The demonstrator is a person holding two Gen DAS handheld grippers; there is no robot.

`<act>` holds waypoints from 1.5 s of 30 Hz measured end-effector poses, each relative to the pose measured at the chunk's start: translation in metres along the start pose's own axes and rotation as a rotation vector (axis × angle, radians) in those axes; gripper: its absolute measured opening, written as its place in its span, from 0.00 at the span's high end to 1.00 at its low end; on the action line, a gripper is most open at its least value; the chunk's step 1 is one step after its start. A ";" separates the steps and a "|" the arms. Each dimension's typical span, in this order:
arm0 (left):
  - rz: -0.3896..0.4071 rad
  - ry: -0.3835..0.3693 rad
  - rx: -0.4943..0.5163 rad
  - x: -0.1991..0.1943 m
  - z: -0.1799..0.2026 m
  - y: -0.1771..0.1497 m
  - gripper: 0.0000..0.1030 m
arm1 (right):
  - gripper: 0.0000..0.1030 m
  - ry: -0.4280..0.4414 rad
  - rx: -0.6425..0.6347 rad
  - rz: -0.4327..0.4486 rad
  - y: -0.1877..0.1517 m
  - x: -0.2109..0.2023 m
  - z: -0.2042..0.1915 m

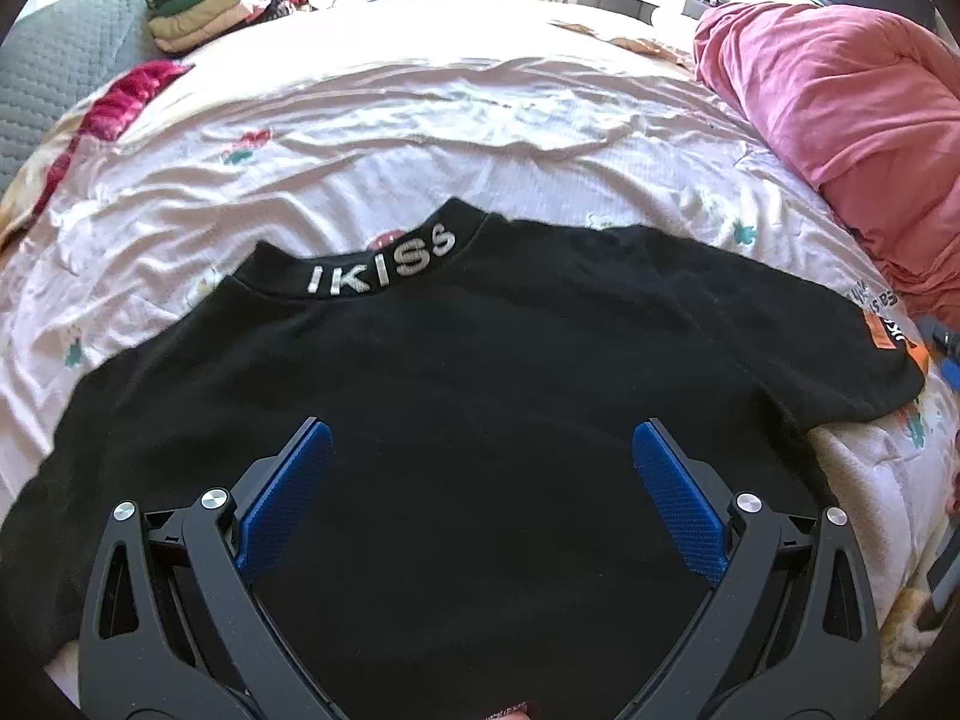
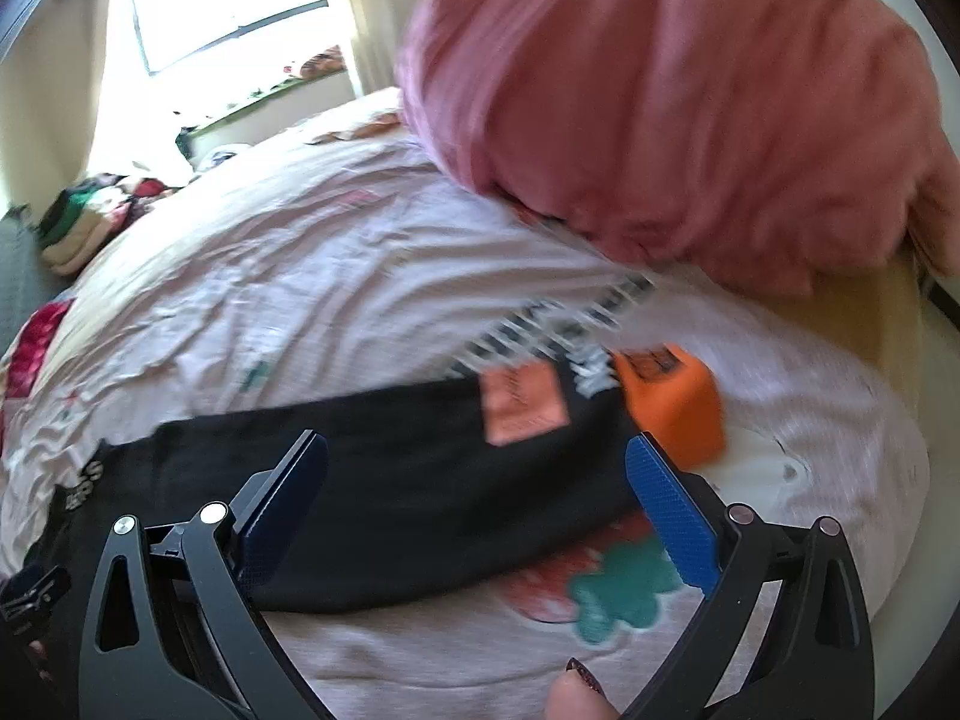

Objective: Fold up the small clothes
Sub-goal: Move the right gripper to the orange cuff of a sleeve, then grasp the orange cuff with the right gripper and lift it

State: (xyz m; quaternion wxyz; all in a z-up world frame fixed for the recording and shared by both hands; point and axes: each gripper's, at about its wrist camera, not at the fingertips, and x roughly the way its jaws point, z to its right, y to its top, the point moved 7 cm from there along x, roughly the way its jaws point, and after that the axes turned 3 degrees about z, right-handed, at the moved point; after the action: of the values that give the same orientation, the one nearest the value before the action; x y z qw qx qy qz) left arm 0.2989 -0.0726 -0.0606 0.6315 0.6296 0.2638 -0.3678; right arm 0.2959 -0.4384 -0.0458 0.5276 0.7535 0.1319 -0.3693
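Note:
A black T-shirt [image 1: 456,372] lies flat on the bed, its collar lettered "IKISS" [image 1: 384,267] pointing away. Its right sleeve [image 1: 864,354] ends in orange patches. My left gripper [image 1: 480,450] hovers open over the shirt's body, blue pads [image 1: 288,492] wide apart with nothing between them. In the right wrist view the same sleeve [image 2: 420,468] stretches across, with a pink-orange label [image 2: 525,399] and an orange cuff [image 2: 672,402]. My right gripper [image 2: 477,462] is open just above the sleeve, holding nothing. That view is motion-blurred.
The bed has a pale pink floral sheet [image 1: 372,126]. A big pink bundle of bedding [image 1: 840,120] sits at the right, seen also as the pink bundle [image 2: 690,108]. Folded clothes [image 1: 198,12] are stacked at the far left. A fingertip [image 2: 579,696] shows at the bottom.

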 end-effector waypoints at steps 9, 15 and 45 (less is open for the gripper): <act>-0.012 0.010 0.019 0.014 0.000 -0.010 0.08 | 0.04 0.004 0.138 -0.110 -0.028 0.026 0.038; -0.023 -0.003 0.000 0.021 -0.004 -0.013 0.08 | 0.04 0.048 0.155 -0.086 -0.020 0.043 0.040; -0.010 -0.109 -0.193 -0.036 -0.056 0.000 0.08 | 0.87 0.449 0.009 0.178 0.017 -0.026 -0.093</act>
State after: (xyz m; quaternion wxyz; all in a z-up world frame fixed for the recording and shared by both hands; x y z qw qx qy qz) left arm 0.2850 -0.0124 -0.0355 0.7007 0.5437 0.2662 -0.3775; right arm 0.3273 -0.3571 -0.0001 0.5121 0.8278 0.1772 -0.1450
